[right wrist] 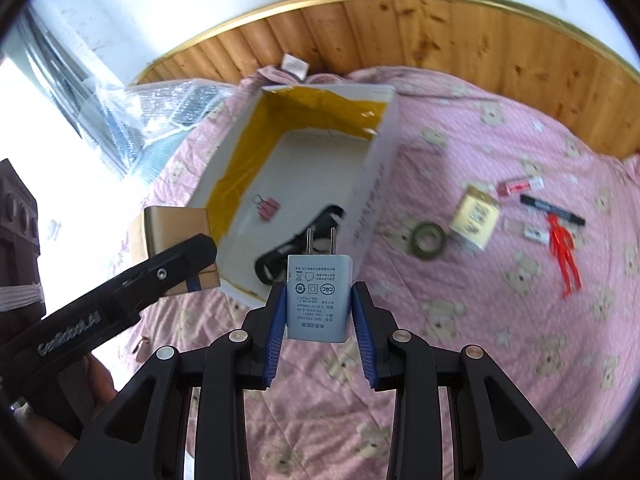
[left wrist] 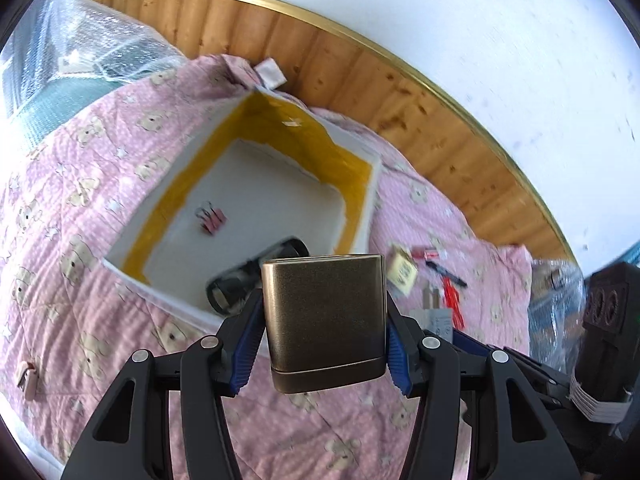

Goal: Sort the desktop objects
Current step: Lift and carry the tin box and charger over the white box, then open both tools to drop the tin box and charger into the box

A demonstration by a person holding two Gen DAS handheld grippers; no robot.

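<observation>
Desktop objects are maybe a third of the way sorted, judging by what's in the box versus what's lying around. Starting at the grippers: the left gripper (left wrist: pixel 325 334) is clamped on a bronze metal case (left wrist: pixel 326 320), held in the air just short of the box's near wall, and the right gripper (right wrist: pixel 319 334) is clamped on a white charger plug (right wrist: pixel 319 298), prongs pointing forward, also hanging near the box's front edge. So two items look to be on their way in.

The white box with yellow lining (left wrist: pixel 362 204) sits on the pink bear-print quilt (left wrist: pixel 60 200) and already holds a pink binder clip (left wrist: pixel 211 220) and a black object (left wrist: pixel 256 276) (too blurry to say what it is).

Still loose on the quilt, well off to the right of the box: a roll of green tape (right wrist: pixel 429 240), a small yellow packet (right wrist: pixel 476 216), a black marker (right wrist: pixel 552 210), a red plastic figure (right wrist: pixel 564 256), a pink tube (right wrist: pixel 520 186) and a small white bit (right wrist: pixel 535 233). Those are what's left, so there's a fair number of trips to go.
</observation>
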